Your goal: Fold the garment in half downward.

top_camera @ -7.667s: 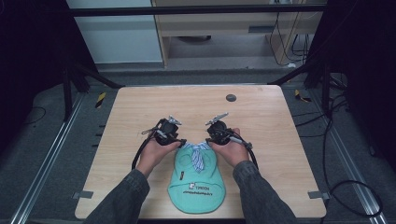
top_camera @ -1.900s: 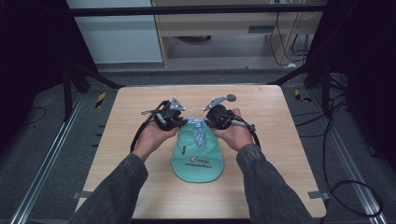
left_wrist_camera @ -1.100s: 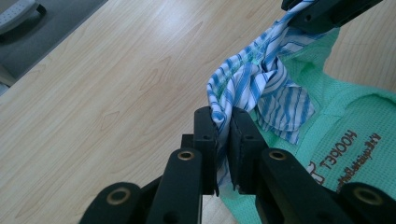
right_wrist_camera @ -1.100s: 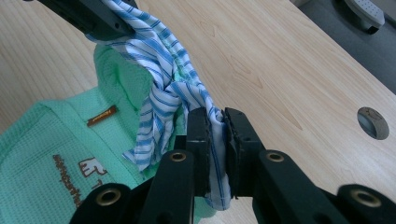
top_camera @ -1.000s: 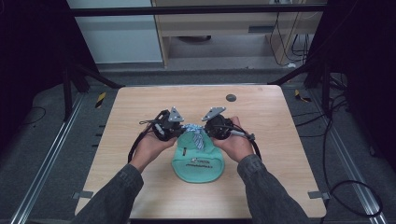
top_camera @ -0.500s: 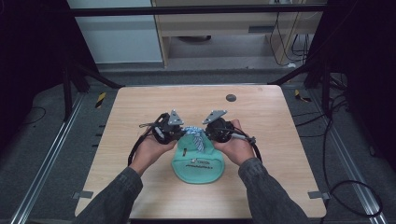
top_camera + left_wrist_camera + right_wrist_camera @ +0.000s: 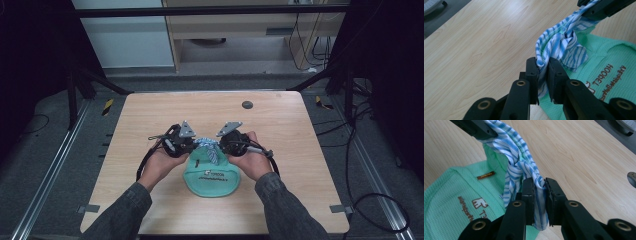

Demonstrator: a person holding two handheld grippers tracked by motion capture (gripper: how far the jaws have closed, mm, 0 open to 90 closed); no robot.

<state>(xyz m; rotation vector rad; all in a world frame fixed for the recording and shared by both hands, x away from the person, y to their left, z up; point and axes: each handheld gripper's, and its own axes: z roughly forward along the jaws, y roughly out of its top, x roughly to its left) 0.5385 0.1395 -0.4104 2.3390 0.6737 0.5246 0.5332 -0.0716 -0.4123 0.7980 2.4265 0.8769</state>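
Folding appears to be the work in hand, and it is being judged as partly done. A mint-green waffle-weave cloth with brown print [image 7: 212, 176] is lying just below the middle of the high view, on the pale wooden table [image 7: 150, 115], with its near edge rounded. Its blue-and-white striped trim [image 7: 560, 43] is being held up off the wood along the cloth's far edge. The left gripper [image 7: 543, 65] is being kept clenched on one end of that trim, at lower centre of the left gripper view, and the right gripper [image 7: 539, 185] is being kept clenched on the other end. Between them the trim is being stretched in a bunched band. What is left, by this reading: the lifted edge is yet to be carried over, laid flat and let go.
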